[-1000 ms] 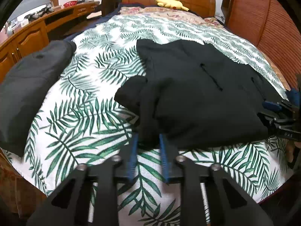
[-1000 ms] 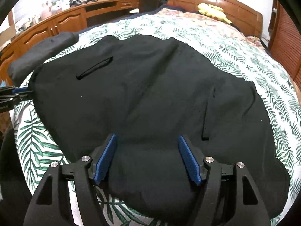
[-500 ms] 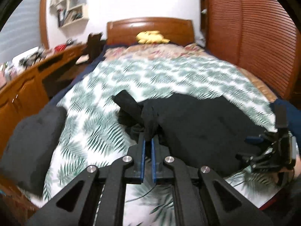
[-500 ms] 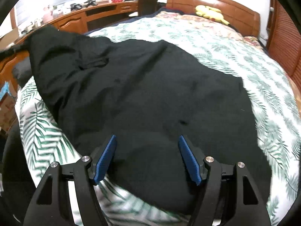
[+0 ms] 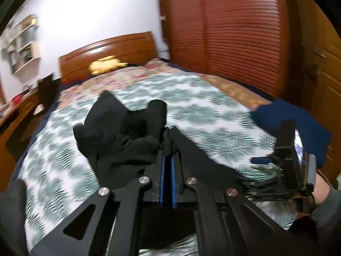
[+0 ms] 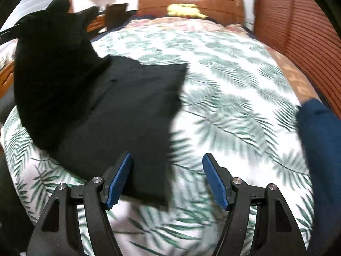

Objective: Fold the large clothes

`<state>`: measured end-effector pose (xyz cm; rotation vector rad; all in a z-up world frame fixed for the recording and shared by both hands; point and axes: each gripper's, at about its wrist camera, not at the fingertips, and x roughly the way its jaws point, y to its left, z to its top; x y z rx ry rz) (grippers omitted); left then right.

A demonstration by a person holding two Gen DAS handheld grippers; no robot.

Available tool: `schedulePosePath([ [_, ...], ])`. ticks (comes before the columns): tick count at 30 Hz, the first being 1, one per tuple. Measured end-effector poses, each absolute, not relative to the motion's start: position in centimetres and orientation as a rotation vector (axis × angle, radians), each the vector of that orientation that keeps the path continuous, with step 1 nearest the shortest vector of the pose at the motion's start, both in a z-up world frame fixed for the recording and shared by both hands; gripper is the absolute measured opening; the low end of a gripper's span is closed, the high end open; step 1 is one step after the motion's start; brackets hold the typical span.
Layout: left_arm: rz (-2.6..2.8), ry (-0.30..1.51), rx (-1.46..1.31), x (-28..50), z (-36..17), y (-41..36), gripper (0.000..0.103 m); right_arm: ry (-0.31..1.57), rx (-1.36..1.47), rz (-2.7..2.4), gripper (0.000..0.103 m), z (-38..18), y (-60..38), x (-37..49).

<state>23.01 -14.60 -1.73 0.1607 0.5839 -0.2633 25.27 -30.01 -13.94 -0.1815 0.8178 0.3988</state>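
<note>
A large black garment [image 6: 119, 106] lies on the bed with the leaf-print cover [image 6: 234, 89]. My left gripper [image 5: 167, 162] is shut on a pinch of the black garment [image 5: 127, 140] and holds that edge up off the bed, so the cloth bunches and drapes in front of it. From the right wrist view the lifted part rises at the left. My right gripper [image 6: 167, 177] stands open just above the near edge of the garment, nothing pinched between its blue pads. In the left wrist view the right gripper [image 5: 283, 166] shows at the right, held by a hand.
A folded dark blue cloth [image 6: 317, 149] lies at the bed's right edge. A yellow plush toy [image 5: 105, 64] sits by the wooden headboard [image 5: 110, 49]. Slatted wooden wardrobe doors [image 5: 223, 32] stand to the right, a wooden desk [image 5: 15, 111] to the left. A dark grey garment [image 5: 10, 202] lies at the near left.
My left gripper closed on the garment's edge, then rose and swung right, pulling the cloth over itself. The right gripper slid right along the near edge, still open.
</note>
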Motion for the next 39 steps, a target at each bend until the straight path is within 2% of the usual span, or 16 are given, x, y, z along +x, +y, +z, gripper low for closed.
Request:
schedulePosePath([
  [5, -0.329, 0.652, 0.184, 24.5, -4.1, -18.8, 0.001, 0.805, -0.16, 0.381, 0.071, -13.3, -31.6, 25.1],
  [14, -0.354, 0.77, 0.147, 24.9, -7.4, -20.3, 0.005, 0.799, -0.176, 0.379, 0.071, -12.9, -31.0, 25.2],
  [25, -0.338, 0.733, 0.138, 21.2, -5.4, -17.6, 0.01, 0.757, -0.141, 0.388, 0.071, -10.8, -30.6, 26.2],
  [39, -0.231, 0.738, 0.133, 20.1, -6.6, -12.4, 0.012, 0.635, -0.098, 0.445, 0.071, -6.8, -28.0, 25.8],
])
